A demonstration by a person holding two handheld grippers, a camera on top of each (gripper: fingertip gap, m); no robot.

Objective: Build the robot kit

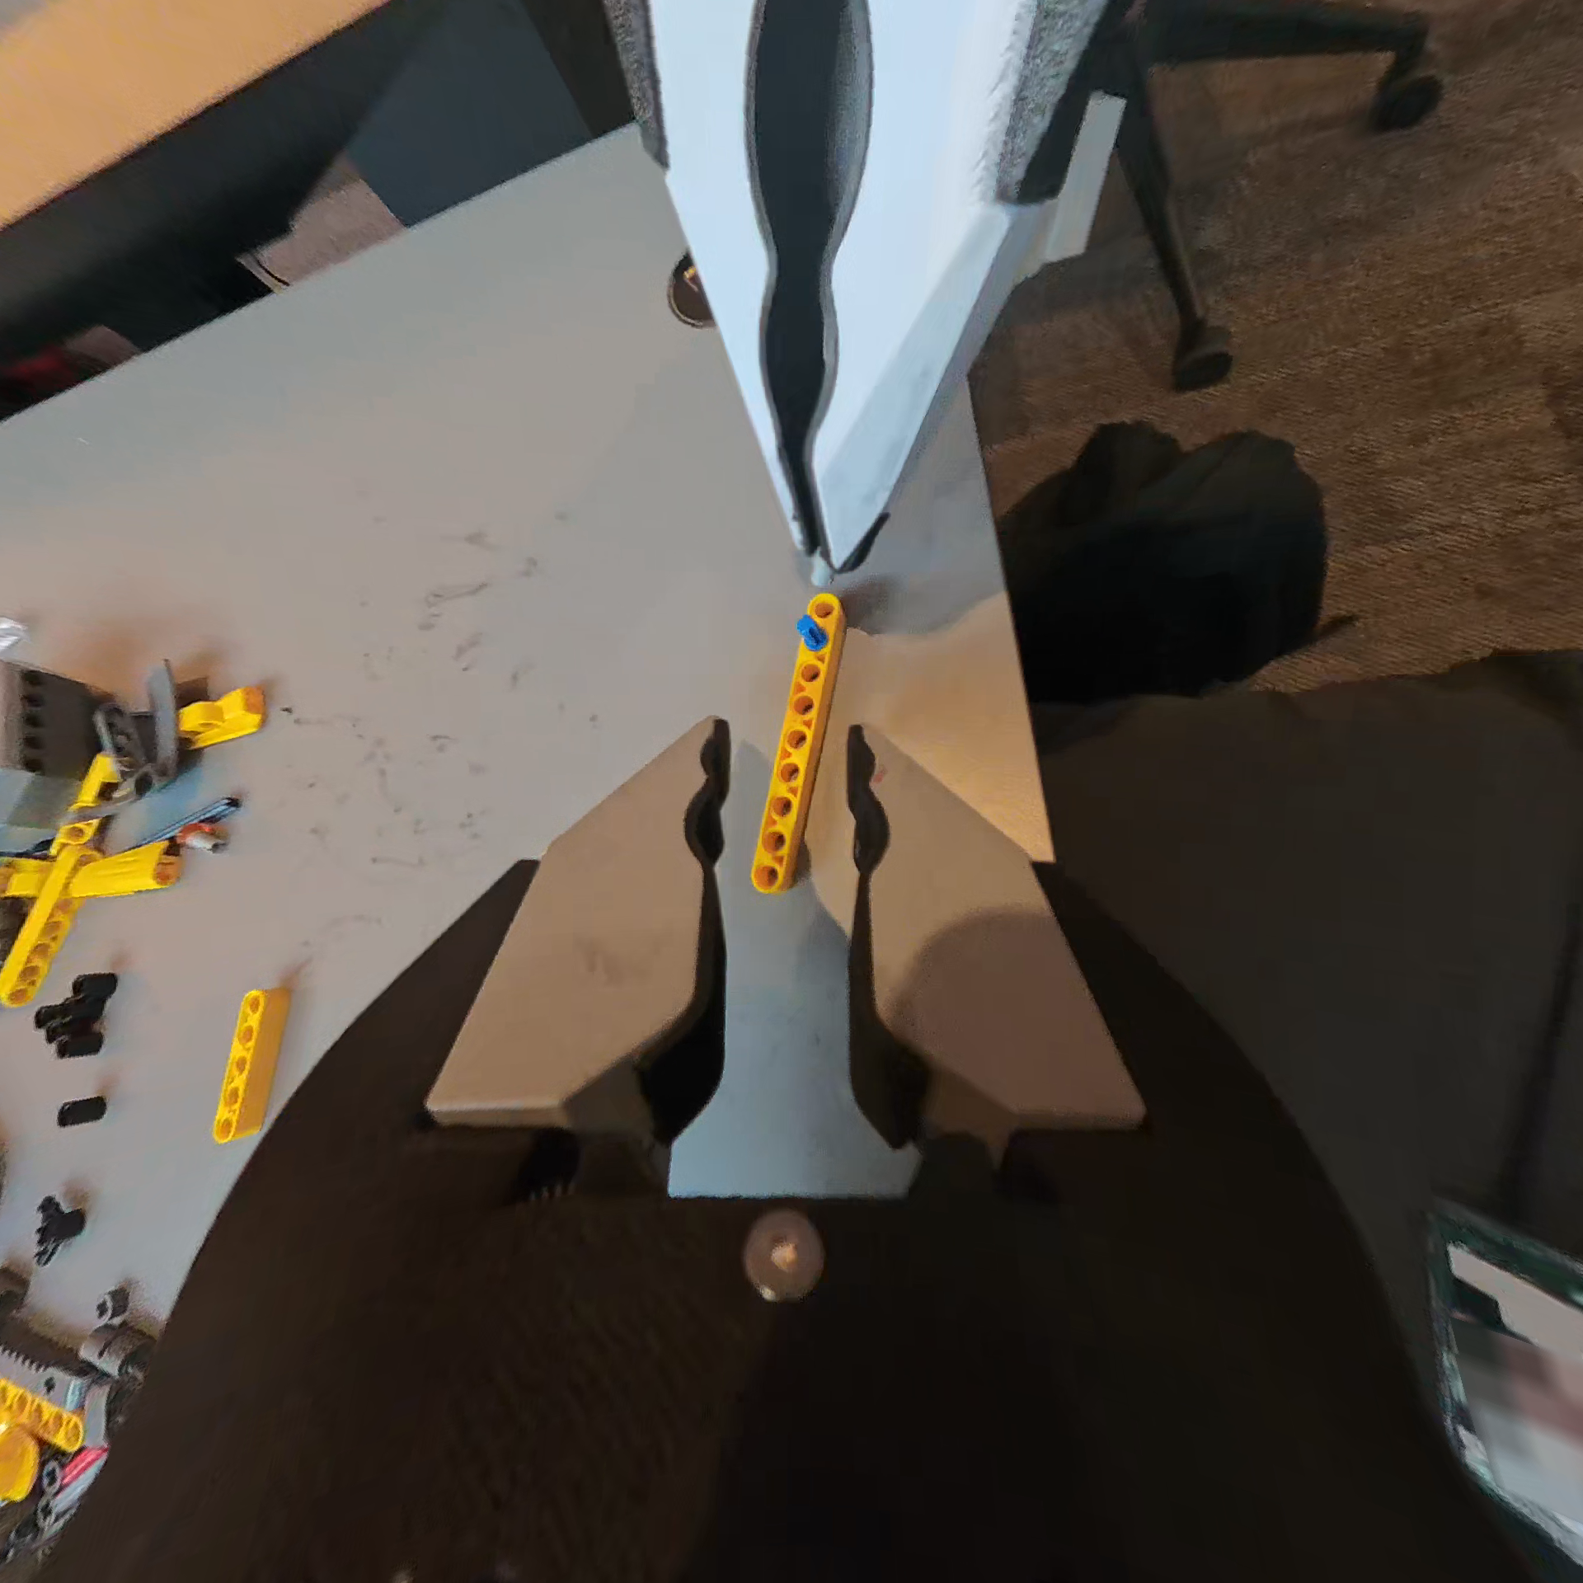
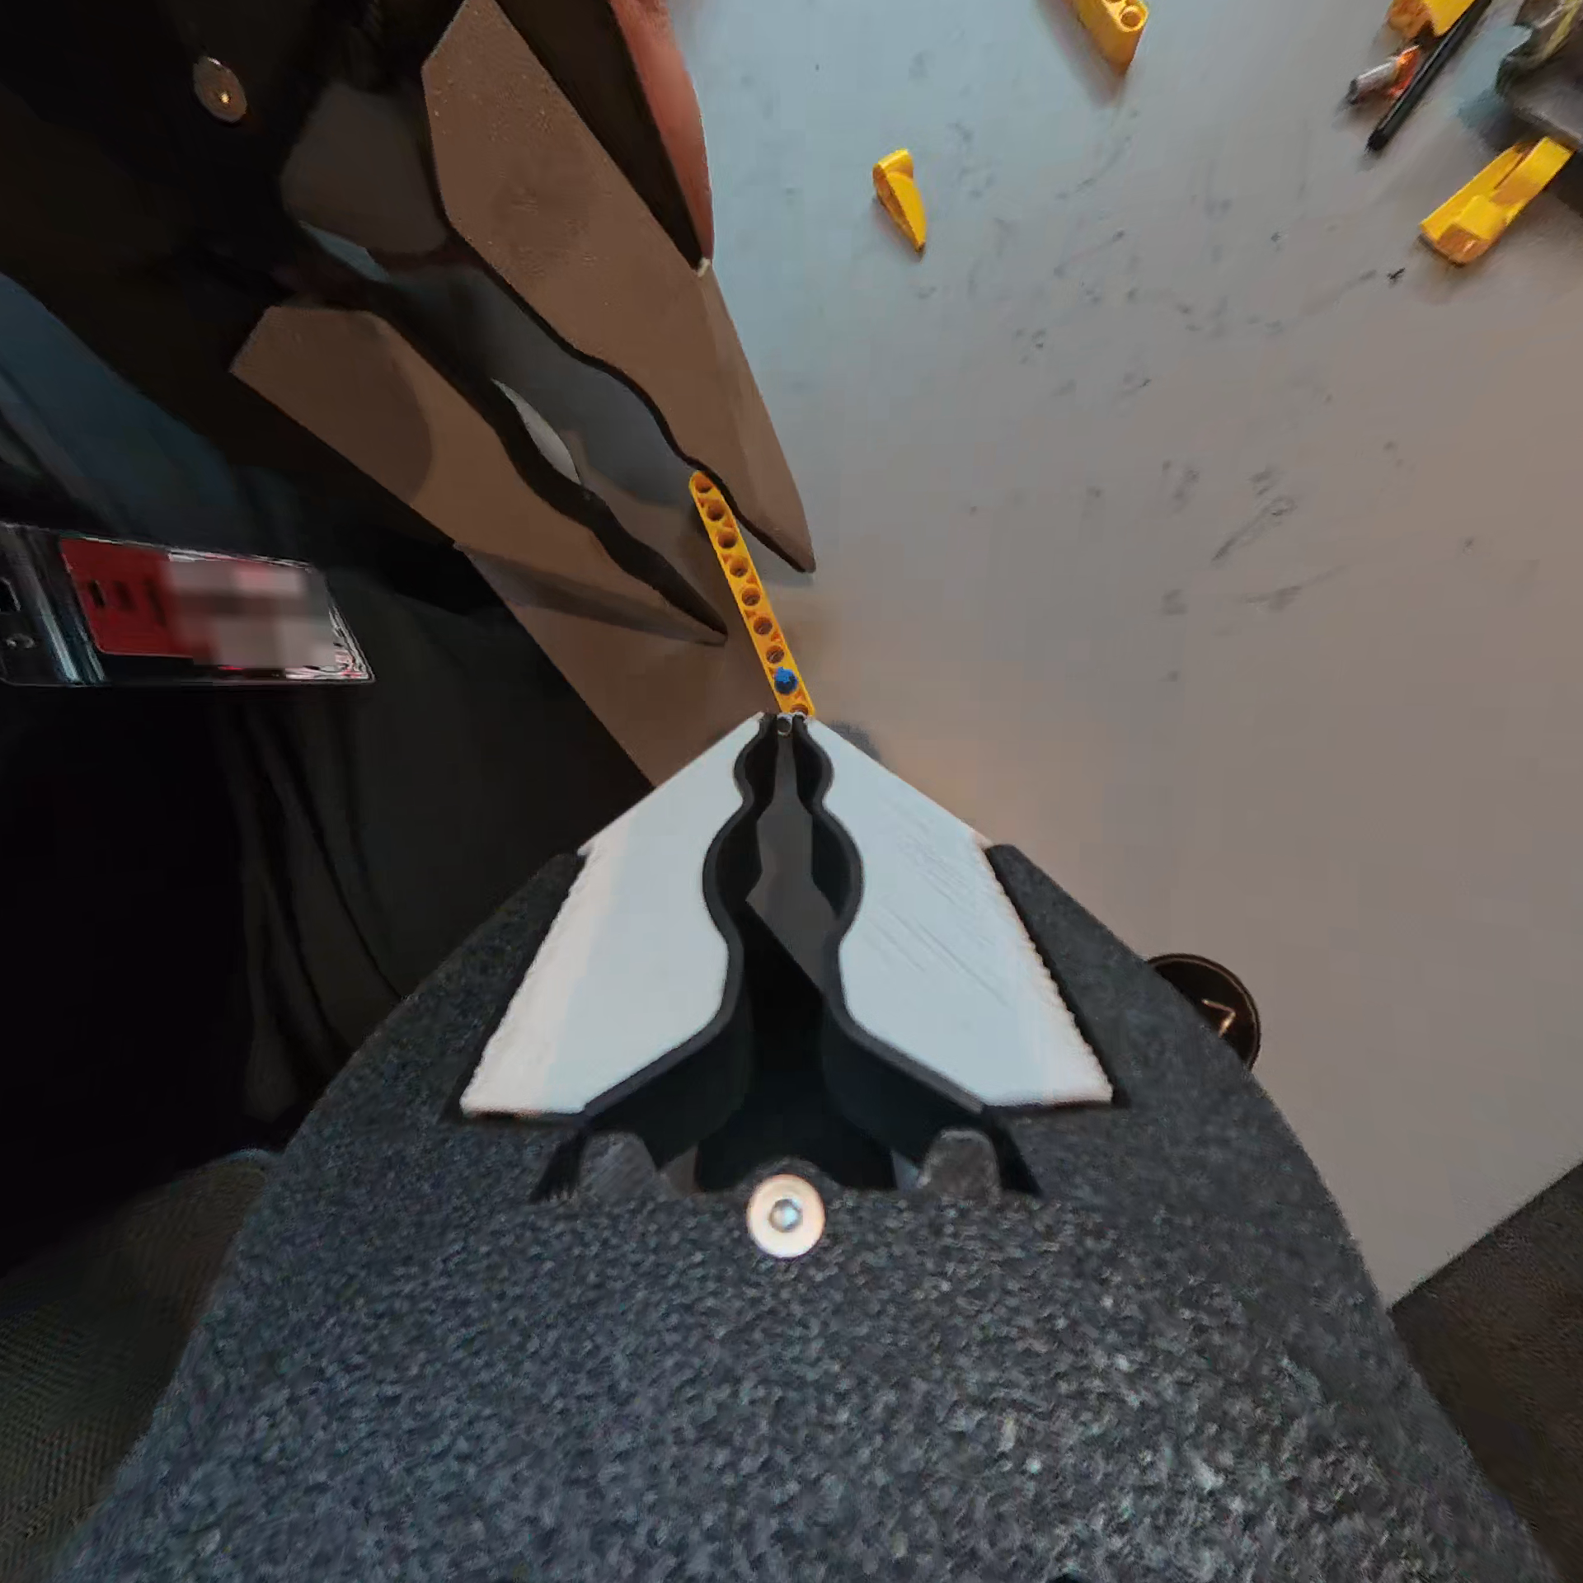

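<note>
Fingers (image 1: 715, 857) of the left gripper (image 1: 786, 745) stand apart, flanking a yellow beam (image 1: 797, 745) lying on the table (image 1: 428, 514) near its right edge. Right gripper (image 2: 785, 724) points down at the beam's far end, white fingers (image 2: 908, 925) pinched on a small grey pin (image 2: 785, 726) beside a blue pin (image 2: 784, 681).

My right gripper (image 2: 785, 726) has its white fingers (image 2: 925, 959) pinched together on a tiny grey pin (image 2: 785, 729), right at the end of a long yellow beam with holes (image 2: 747, 591) that lies near the left edge of the grey table (image 2: 1114, 600), a blue peg (image 2: 784, 682) stuck in its second hole. My left gripper (image 2: 762, 600) reaches in from the upper left, its brown fingers (image 2: 600, 283) apart on either side of the beam's far half. More yellow pieces (image 2: 899, 197) and a black rod (image 2: 1422, 77) lie toward the table's far right corner.
</note>
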